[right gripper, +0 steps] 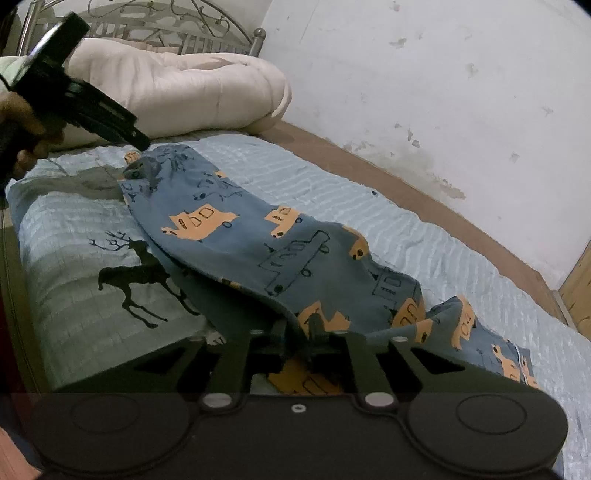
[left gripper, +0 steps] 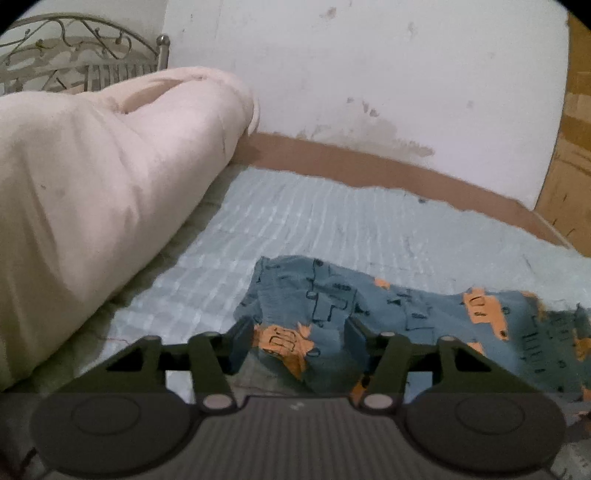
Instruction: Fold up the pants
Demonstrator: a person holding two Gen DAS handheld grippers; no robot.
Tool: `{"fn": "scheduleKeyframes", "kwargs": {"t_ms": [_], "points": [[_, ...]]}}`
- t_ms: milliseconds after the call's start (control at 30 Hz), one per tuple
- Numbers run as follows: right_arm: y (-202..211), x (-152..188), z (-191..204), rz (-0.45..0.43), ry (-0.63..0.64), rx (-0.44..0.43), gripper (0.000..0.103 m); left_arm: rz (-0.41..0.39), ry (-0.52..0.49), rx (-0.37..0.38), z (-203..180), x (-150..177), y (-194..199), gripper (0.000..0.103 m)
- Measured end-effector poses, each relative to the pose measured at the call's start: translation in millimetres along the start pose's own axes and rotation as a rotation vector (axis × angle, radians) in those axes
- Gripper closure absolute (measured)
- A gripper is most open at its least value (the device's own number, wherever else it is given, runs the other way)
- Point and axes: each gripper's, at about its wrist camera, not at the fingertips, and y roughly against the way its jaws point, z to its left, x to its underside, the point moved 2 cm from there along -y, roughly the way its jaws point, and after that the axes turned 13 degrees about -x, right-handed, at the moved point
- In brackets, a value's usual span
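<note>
Where the bed (right gripper: 424, 236) runs along the stained wall (right gripper: 443, 92), the blue pants (right gripper: 229, 236) with orange vehicle prints lie stretched across its pale blue cover, a rolled pale quilt (left gripper: 92, 177) heaped at the left by the metal headboard (right gripper: 166, 22). At the left end, the left tool (left gripper: 299, 343) stands about half open over a bunched end of the pants, cloth lying between its fingers (left gripper: 242, 341) but not pinched. At the right end, the right tool (right gripper: 295, 336) is only narrowly open, a fold of the pants draped over and between its tips; whether it still pinches the cloth I cannot tell.
</note>
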Motion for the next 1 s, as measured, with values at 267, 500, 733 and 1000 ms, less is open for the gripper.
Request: {"fn": "scheduleKeyframes", "kwargs": {"t_ms": [267,500,733,1000], "points": [[-1,-1,2,-0.019,0.003,0.001,0.099,0.015,0.015,-0.105,3,1,-12,0.102],[7,-15,5,-0.020,-0.026,-0.049,0.103,-0.064,-0.019,-0.156,16,-25,-5,0.103],[-4,-8,11,0.040,-0.008,-0.088,0.103,0.024,0.080,-0.064,30,-13,-10,0.098],[-7,-3,14,0.038,-0.012,-0.089,0.098,0.105,0.106,-0.010,23,4,-16,0.064]]}}
